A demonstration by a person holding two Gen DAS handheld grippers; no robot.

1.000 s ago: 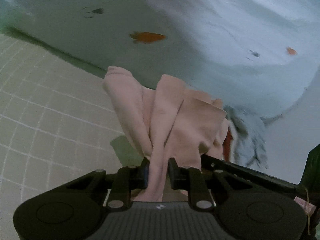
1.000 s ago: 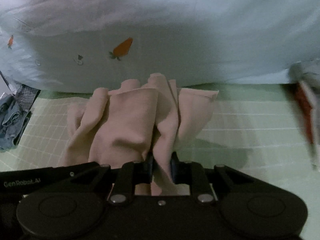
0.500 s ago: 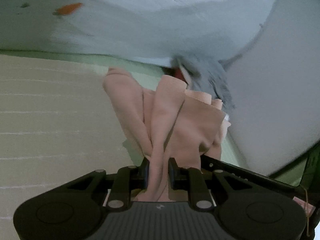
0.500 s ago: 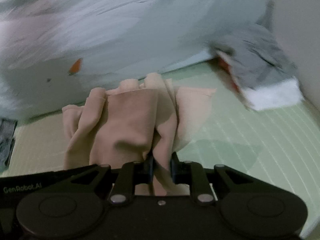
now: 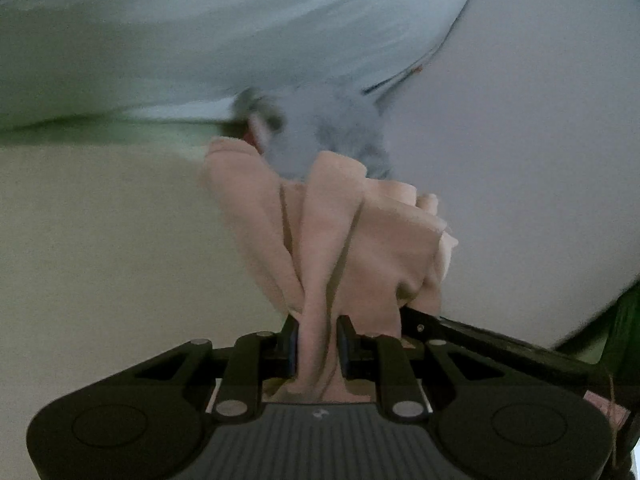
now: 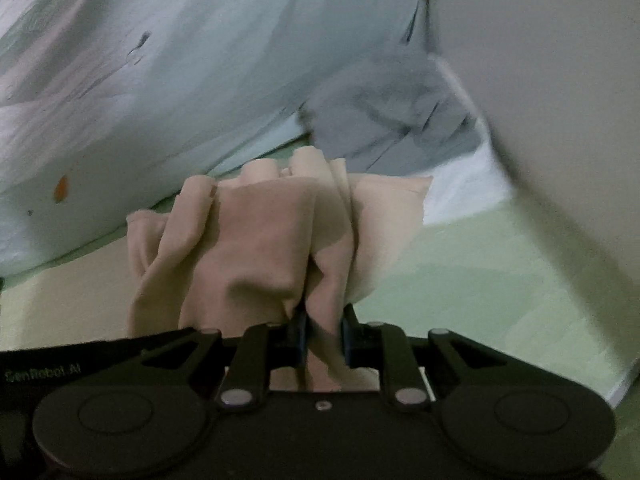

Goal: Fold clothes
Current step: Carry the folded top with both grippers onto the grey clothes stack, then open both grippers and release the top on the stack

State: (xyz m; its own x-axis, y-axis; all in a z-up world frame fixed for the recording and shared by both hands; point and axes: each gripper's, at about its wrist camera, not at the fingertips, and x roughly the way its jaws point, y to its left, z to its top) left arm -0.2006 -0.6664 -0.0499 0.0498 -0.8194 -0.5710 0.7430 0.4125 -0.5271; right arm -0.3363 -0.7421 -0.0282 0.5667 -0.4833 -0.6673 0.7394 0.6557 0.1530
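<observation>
1. Jaws of the left gripper [image 5: 318,344] stand at a narrow gap, clamped on a bunched fold of the pink garment [image 5: 320,236], which fills the space between the pads.
2. Jaws of the right gripper [image 6: 323,338] are equally narrow, pinching another gathered fold of the same pink garment [image 6: 256,248].
3. From both grips the cloth rises ahead of the fingers in loose pleats, lifted off the pale green mat [image 6: 480,300].
4. Beyond the garment lies a crumpled grey cloth [image 6: 384,112] with a white cloth [image 6: 460,188] just beside it, near a pale wall [image 6: 560,80].
5. A light blue sheet [image 6: 200,60] with small orange marks fills the background; both views are blurred.
</observation>
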